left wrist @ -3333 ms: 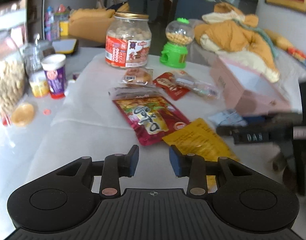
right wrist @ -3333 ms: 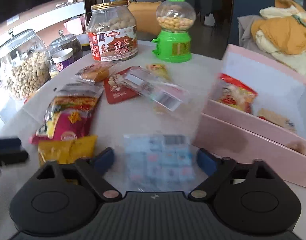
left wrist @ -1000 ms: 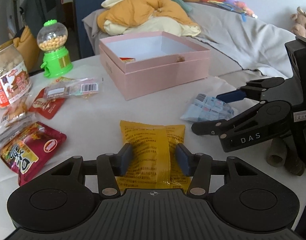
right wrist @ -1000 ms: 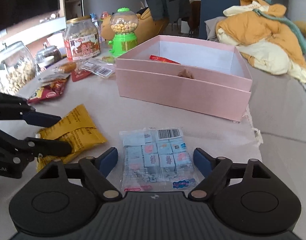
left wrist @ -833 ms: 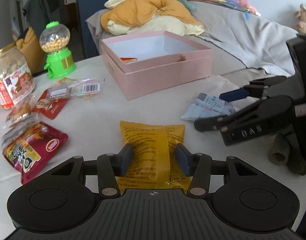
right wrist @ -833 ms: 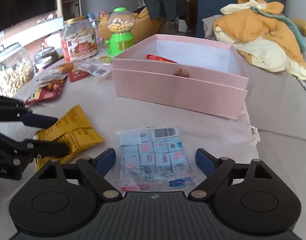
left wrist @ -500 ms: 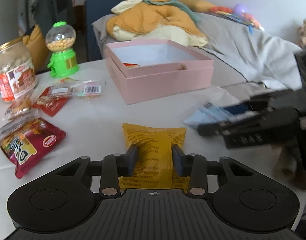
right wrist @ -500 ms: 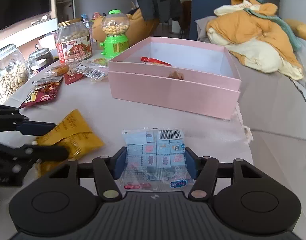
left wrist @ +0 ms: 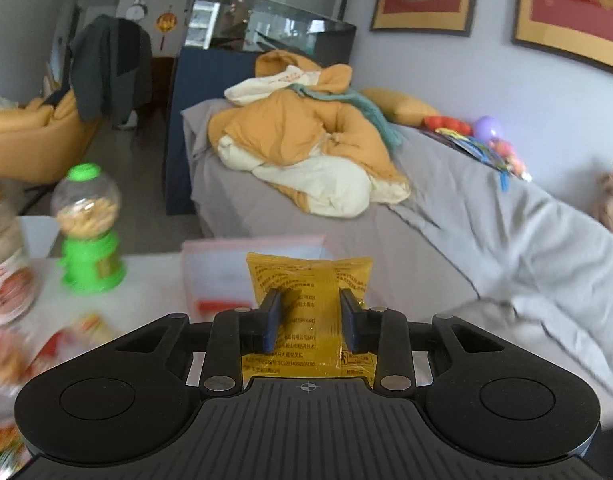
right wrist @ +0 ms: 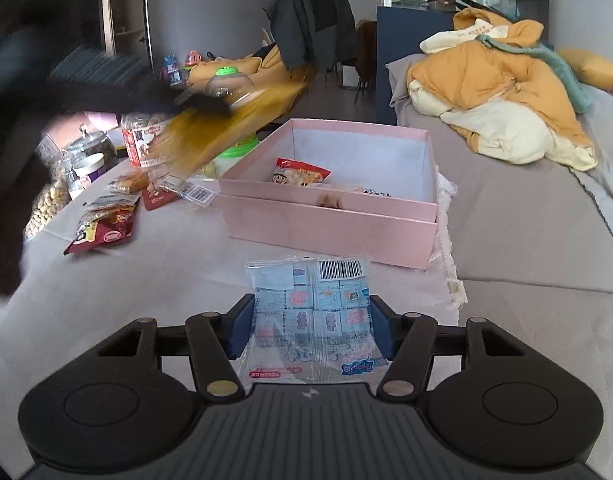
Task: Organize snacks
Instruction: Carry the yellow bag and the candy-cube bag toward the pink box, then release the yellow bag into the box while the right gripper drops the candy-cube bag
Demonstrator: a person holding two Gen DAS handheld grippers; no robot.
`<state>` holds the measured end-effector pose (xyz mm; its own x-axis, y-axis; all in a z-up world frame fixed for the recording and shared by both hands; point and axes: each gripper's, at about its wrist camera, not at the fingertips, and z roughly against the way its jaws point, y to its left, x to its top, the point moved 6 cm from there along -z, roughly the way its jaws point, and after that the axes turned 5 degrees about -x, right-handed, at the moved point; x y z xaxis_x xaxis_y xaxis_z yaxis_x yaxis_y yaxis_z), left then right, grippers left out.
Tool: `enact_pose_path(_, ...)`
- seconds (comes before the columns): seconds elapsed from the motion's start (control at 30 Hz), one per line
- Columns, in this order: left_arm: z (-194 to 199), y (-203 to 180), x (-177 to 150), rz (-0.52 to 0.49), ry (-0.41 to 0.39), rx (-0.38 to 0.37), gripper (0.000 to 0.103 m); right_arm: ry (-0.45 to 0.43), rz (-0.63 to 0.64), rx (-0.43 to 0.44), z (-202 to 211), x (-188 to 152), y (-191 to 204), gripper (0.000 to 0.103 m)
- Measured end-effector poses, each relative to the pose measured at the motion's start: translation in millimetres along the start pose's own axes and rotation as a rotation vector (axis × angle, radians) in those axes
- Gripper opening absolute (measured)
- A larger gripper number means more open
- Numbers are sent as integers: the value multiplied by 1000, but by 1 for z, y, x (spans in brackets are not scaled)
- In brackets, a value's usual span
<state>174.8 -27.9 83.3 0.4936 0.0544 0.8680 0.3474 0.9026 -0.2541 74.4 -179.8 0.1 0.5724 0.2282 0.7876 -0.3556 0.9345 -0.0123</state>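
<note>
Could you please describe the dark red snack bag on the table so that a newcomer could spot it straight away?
Start at the pink box on the white-covered table and look left. Nearest the table's left edge lies the dark red snack bag, flat, with a round logo. It is bigger and darker than the small wrapped snacks behind it.

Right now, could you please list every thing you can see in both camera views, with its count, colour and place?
Yellow foil snack packet: one, yellow, held up between the left pads.
Clear bag of small pastel blocks: one, pale blue and pink, between the right pads.
Pink cardboard box: one, pink, open, on the table ahead.
Red-and-white snack packet: one, inside the box.
Dark red snack bag: one, on the table, left.
Green toy candy dispenser: one, green base, clear globe, far left.
Red-labelled clear jar: one, behind the packets.
Orange and cream quilt: one, on the grey sofa.
Left gripper: black, closing on the yellow packet.
Right gripper: black, shut on the bag.
</note>
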Motion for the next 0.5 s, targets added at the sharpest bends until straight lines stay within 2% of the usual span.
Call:
enact_pose_path(0.1,-52,17,14,122,18,41,38,12,8,-3,-7,0,2,59)
enact_pose_path(0.17,-86,35,4,216,101,66,35,17,8,0,-10,-1,2,59)
enact_pose_path(0.23,-101,46,-8,259,130,75,35,29,4,9,-13,-3,1,59)
enact_pose_path(0.37,-74,55,-5,239,7,49,35,66,22,2,-20,-11,-4,59)
enact_pose_path(0.5,-21,75,-9,208,-43,78,35,81,-9,4,-22,-6,-15,59)
